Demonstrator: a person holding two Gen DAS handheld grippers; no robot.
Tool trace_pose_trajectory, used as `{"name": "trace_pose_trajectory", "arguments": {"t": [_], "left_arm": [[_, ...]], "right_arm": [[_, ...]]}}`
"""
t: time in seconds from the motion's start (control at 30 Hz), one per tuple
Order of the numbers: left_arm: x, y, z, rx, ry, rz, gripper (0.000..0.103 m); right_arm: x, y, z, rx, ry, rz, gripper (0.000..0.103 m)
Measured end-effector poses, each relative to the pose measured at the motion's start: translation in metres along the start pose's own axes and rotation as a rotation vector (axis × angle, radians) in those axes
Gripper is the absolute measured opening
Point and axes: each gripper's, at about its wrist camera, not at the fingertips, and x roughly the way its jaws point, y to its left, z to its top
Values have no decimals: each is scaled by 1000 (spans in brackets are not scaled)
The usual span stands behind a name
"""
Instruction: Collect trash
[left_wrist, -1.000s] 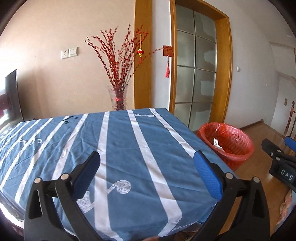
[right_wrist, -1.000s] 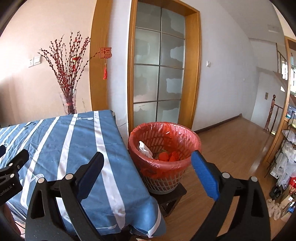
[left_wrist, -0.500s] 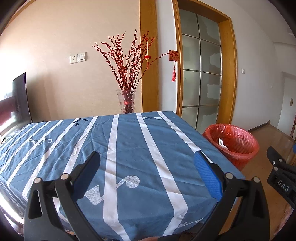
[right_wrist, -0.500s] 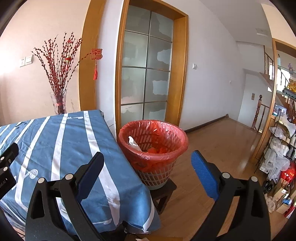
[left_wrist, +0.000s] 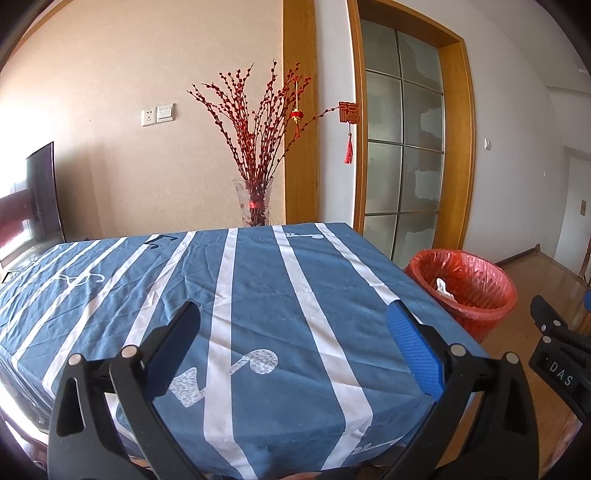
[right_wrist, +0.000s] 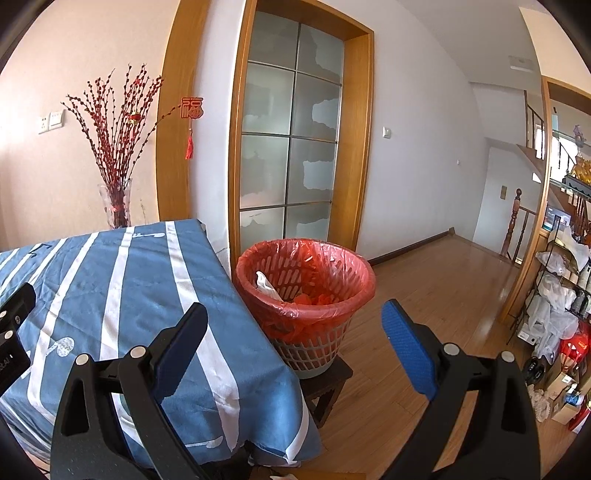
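A waste basket (right_wrist: 306, 295) lined with a red plastic bag stands on a low dark stool beside the table's right edge; white tissue (right_wrist: 267, 284) and orange scraps lie inside. The same basket (left_wrist: 465, 284) shows at the right of the left wrist view. My left gripper (left_wrist: 291, 332) is open above the near part of the blue striped tablecloth (left_wrist: 258, 288), nothing between its fingers. My right gripper (right_wrist: 293, 326) is open too, held in front of the basket at the table's corner, and holds nothing. No loose trash shows on the cloth.
A glass vase of red branches (left_wrist: 256, 199) stands behind the table's far edge. A dark screen (left_wrist: 42, 195) sits far left. A frosted glass door (right_wrist: 291, 147) is behind the basket. Wooden floor (right_wrist: 443, 280) stretches right toward a cluttered shelf rack (right_wrist: 561, 280).
Both grippers have drawn back and risen; the table and basket look farther and lower in both views. The jaws stayed open and hold nothing.
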Motion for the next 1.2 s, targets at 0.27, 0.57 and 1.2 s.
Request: {"name": "trace_pose_trajectory", "arguments": {"t": [0.27,0.57,1.2], "left_arm": [[-3,1,1,-10,-10,8,99],[-4,1,1,-11,-9,7,99],[-5,2,1,-10,-4,4,99]], "right_arm": [[-2,-1,2,6,-1,3,95],[-3,1,1,10,0,5,95],[-2,4,-3,14,11,6,95]]}}
